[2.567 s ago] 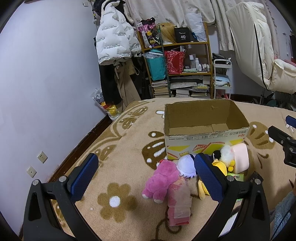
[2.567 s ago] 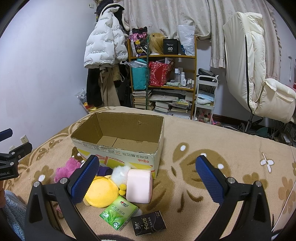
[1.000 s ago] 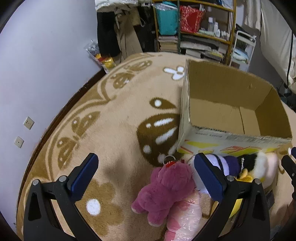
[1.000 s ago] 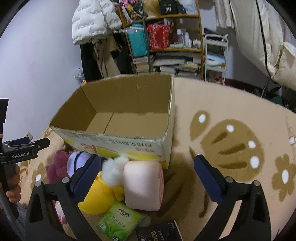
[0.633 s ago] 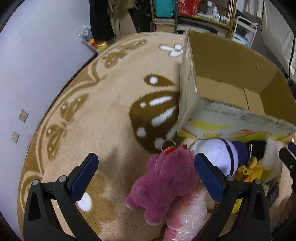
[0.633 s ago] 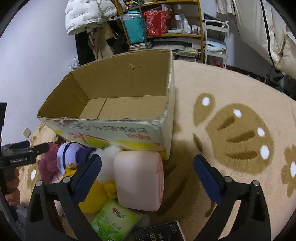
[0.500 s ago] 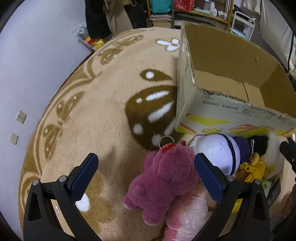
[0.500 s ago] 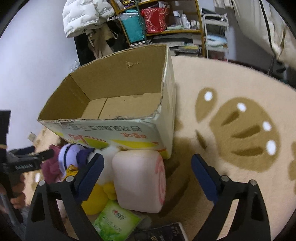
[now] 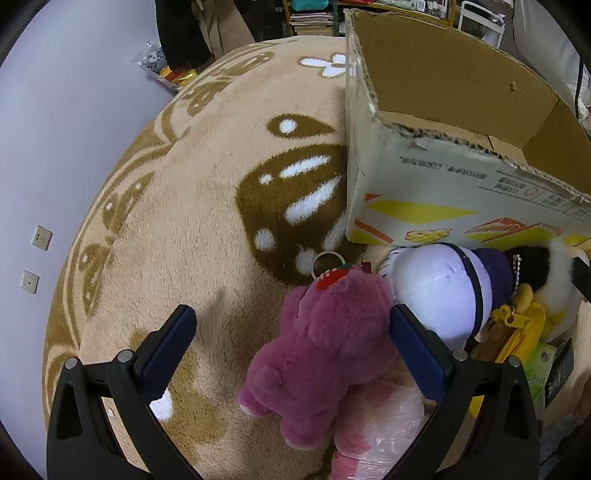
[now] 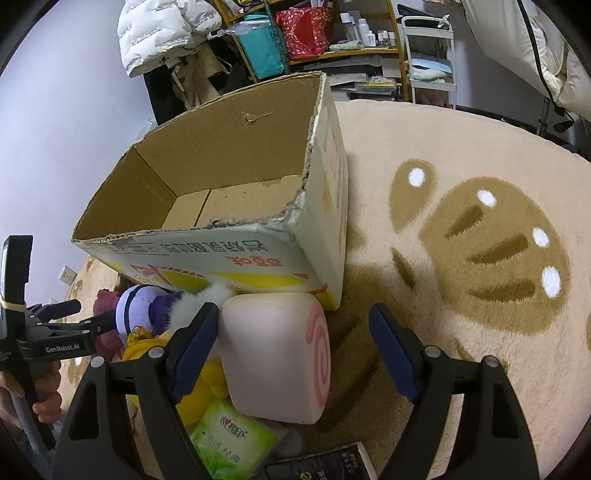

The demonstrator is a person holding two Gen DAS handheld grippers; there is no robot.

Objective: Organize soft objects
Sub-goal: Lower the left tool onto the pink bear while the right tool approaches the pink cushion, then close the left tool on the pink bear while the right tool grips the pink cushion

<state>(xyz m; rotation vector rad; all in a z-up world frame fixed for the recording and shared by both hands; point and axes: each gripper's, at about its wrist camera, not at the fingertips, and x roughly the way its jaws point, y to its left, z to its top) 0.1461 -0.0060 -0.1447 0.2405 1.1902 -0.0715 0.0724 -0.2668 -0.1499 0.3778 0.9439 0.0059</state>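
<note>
A magenta plush bear (image 9: 328, 350) lies on the rug in front of an open, empty cardboard box (image 9: 443, 199). My left gripper (image 9: 291, 338) is open, with the bear between its fingers, close to the right one. A white-and-purple plush (image 9: 443, 291), a yellow plush (image 10: 199, 384) and a bagged pink toy (image 9: 380, 439) lie beside the bear. A pink roll-shaped cushion (image 10: 277, 354) sits against the box (image 10: 229, 184). My right gripper (image 10: 293, 338) is open and straddles the cushion.
A green tissue pack (image 10: 232, 443) and a black packet (image 10: 325, 467) lie in front of the cushion. The patterned beige rug (image 10: 480, 236) extends to the right. Shelves and hanging clothes (image 10: 288, 33) stand behind the box. A wall (image 9: 55, 147) is at the left.
Both grippers have moved down and forward toward the toys. The left now frames the magenta bear and the right frames the pink cushion. Both stay open.
</note>
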